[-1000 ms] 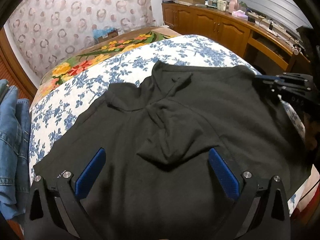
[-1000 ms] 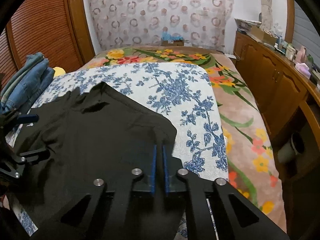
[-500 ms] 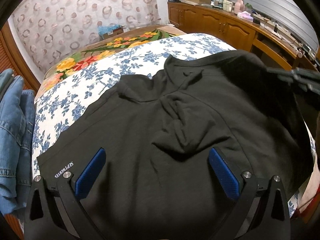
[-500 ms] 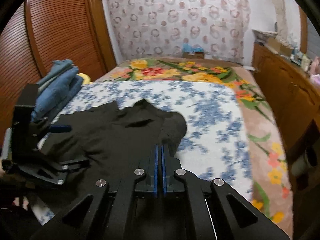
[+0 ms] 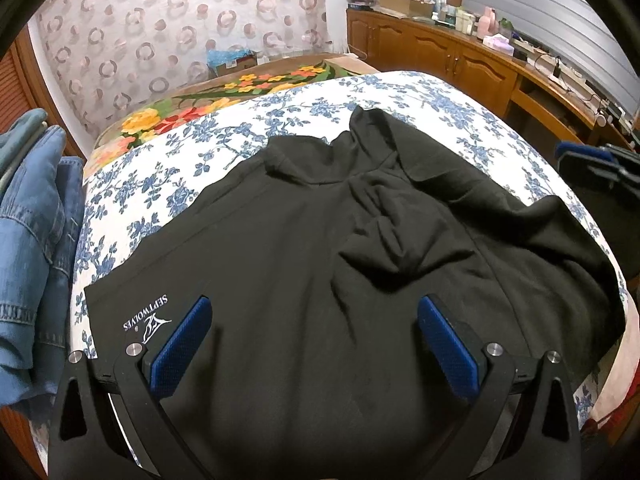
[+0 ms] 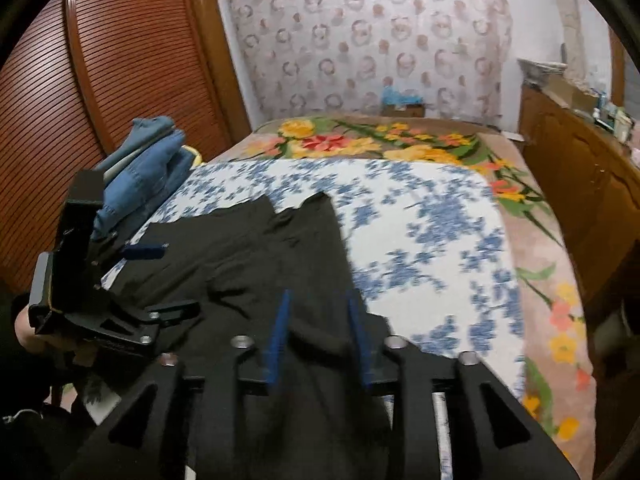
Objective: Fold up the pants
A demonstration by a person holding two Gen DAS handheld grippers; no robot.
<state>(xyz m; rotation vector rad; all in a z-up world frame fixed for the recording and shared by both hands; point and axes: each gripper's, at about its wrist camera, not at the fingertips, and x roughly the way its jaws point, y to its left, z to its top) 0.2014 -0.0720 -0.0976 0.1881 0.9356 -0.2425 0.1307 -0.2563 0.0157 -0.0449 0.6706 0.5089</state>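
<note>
Black pants (image 5: 304, 240) lie spread and creased on the blue-flowered sheet (image 5: 200, 152), a white logo near their left corner. My left gripper (image 5: 314, 320) hovers over the near edge, open wide, its blue pads (image 5: 180, 344) clear of the cloth. My right gripper (image 6: 318, 312) is over the pants (image 6: 260, 264) at their right side. Its jaws are opening, with cloth lying under the gap and neither pad pressing on it. Each view shows the other gripper at its edge: the right gripper (image 5: 592, 160) and the left gripper (image 6: 168, 280).
Folded blue jeans (image 5: 32, 220) are stacked at the bed's left edge, against the slatted wooden doors (image 6: 100, 80). A flowered blanket (image 6: 380, 140) covers the far end of the bed. Wooden cabinets (image 5: 460, 60) with clutter on top run along the right side.
The right gripper, shut on the pants' edge before, has parted its jaws and let the cloth go. The right side now lies flat. The left view slid back, showing the logo corner.
</note>
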